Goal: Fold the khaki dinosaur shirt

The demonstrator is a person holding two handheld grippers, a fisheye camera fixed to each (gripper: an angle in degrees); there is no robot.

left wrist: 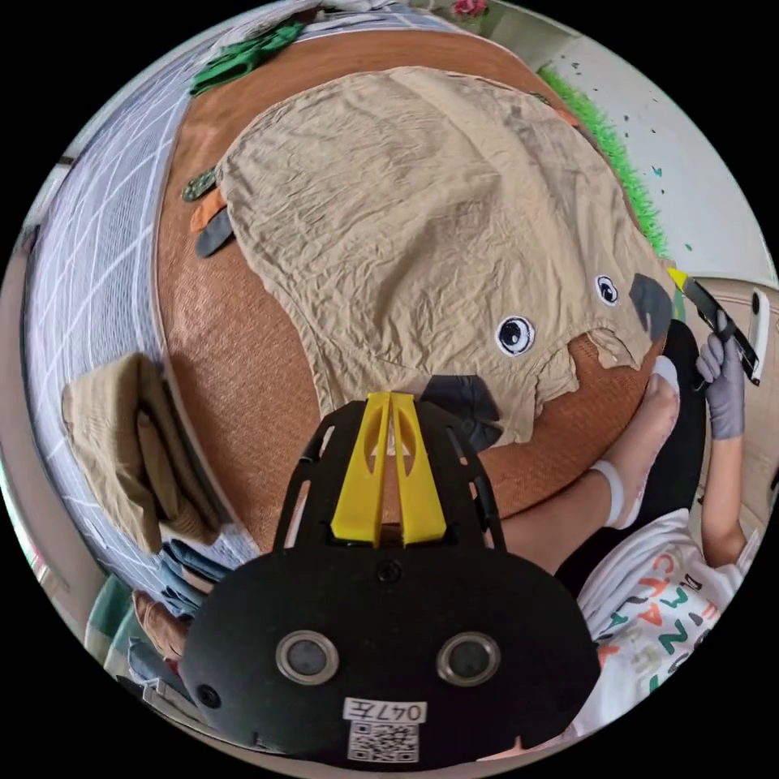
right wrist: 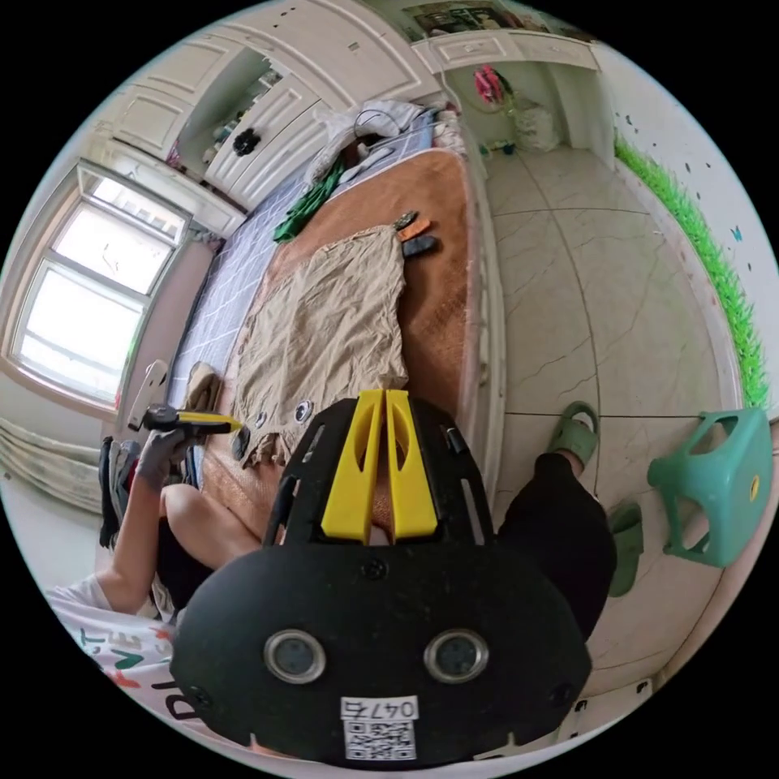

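Note:
The khaki dinosaur shirt (left wrist: 422,235) lies spread flat and wrinkled on a brown mat (left wrist: 235,381), with sewn eyes (left wrist: 515,334) and dark grey patches near its close edge. My left gripper (left wrist: 389,396) is shut with nothing held, its yellow tips just over the shirt's near hem. The right gripper (left wrist: 677,278) is off to the side in a gloved hand, away from the cloth. In the right gripper view the shirt (right wrist: 324,333) stretches along the mat, my right gripper (right wrist: 385,393) hangs shut above the bed's edge, and the left gripper (right wrist: 235,423) hovers by the shirt's near end.
A folded khaki garment (left wrist: 138,454) rests on the checked sheet (left wrist: 89,268) beside the mat, and a green garment (left wrist: 243,57) lies at the far end. A person's leg in a white sock (left wrist: 649,422) rests on the mat. A green stool (right wrist: 714,487) and slippers (right wrist: 576,430) stand on the tiled floor.

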